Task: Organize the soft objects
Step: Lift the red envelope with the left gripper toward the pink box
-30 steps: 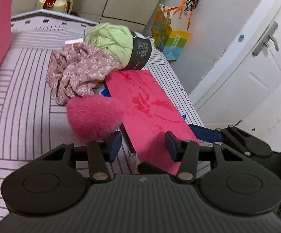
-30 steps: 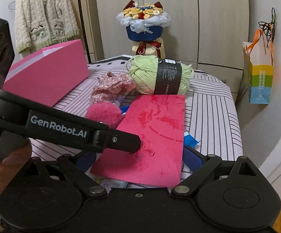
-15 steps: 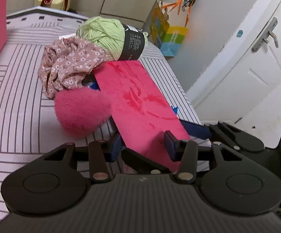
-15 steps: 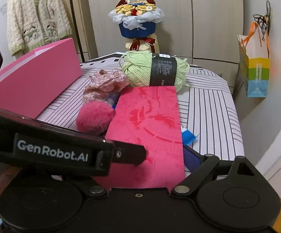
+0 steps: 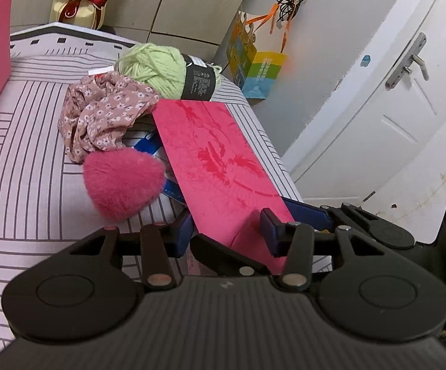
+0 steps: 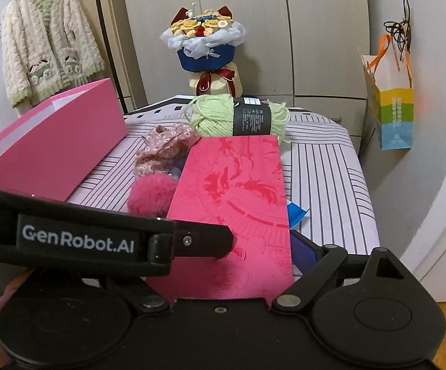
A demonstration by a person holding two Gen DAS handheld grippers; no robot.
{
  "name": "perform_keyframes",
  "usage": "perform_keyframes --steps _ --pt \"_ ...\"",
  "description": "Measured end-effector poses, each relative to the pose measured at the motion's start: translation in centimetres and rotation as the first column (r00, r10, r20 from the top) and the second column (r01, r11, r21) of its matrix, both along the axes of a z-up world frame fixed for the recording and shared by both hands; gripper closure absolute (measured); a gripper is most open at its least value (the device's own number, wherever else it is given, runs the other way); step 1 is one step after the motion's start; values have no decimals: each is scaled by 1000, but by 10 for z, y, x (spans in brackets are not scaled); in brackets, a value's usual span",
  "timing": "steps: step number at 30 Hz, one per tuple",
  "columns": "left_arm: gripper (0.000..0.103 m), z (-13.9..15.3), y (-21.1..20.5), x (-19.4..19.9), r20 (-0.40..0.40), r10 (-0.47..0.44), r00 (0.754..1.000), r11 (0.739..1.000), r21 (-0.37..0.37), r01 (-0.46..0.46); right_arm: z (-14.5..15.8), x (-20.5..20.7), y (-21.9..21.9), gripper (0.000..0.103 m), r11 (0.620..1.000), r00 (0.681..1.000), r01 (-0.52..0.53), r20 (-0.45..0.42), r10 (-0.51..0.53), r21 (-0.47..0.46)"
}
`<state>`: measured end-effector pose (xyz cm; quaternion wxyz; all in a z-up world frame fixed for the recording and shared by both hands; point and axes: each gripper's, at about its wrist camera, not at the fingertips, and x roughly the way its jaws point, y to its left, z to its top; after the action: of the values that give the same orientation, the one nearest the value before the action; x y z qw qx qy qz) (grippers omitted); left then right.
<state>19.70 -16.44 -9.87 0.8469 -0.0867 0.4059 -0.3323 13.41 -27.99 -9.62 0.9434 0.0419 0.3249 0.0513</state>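
Pink pompom [image 5: 121,182], floral cloth [image 5: 105,114] and green yarn [image 5: 158,67] lie bunched on the striped table [image 5: 22,185] beside a red sheet [image 5: 216,160]. My right tongs [image 6: 219,262] gape across it; my left tongs [image 5: 226,231] stand half-closed there, and I can't tell if they grip.

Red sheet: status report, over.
Left claw pinching red sheet, near end. Right claw wide astride it, grip unclear. Pink pom-pom beside its left edge.

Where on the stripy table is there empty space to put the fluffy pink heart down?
Bare striped cloth lies between the pink box and the heap: flowered fabric, fluffy pink heart. Another bare strip runs right of the red card, up to the table's edge. The middle is crowded: green yarn, fabric, heart and card touch or overlap.
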Motion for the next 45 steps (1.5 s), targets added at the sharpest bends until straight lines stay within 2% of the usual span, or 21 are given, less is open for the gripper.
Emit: perform_keyframes --steps 14,26,36,45 --pt "57 17 19 -43 51 -6 999 1000 11 5 16 -34 20 10 1000 1000 5 11 -5 -11" --pt "57 29 42 -79 49 -24 999 999 25 23 27 -69 48 10 1000 1000 1 -2 -1 -31" --pt "57 59 72 -106 44 -26 999 1000 8 25 62 -96 84 10 987 998 -54 7 56 -150" --pt "57 85 105 -127 79 6 997 1000 -28 -4 92 -113 111 10 977 992 -104 46 115 -186"
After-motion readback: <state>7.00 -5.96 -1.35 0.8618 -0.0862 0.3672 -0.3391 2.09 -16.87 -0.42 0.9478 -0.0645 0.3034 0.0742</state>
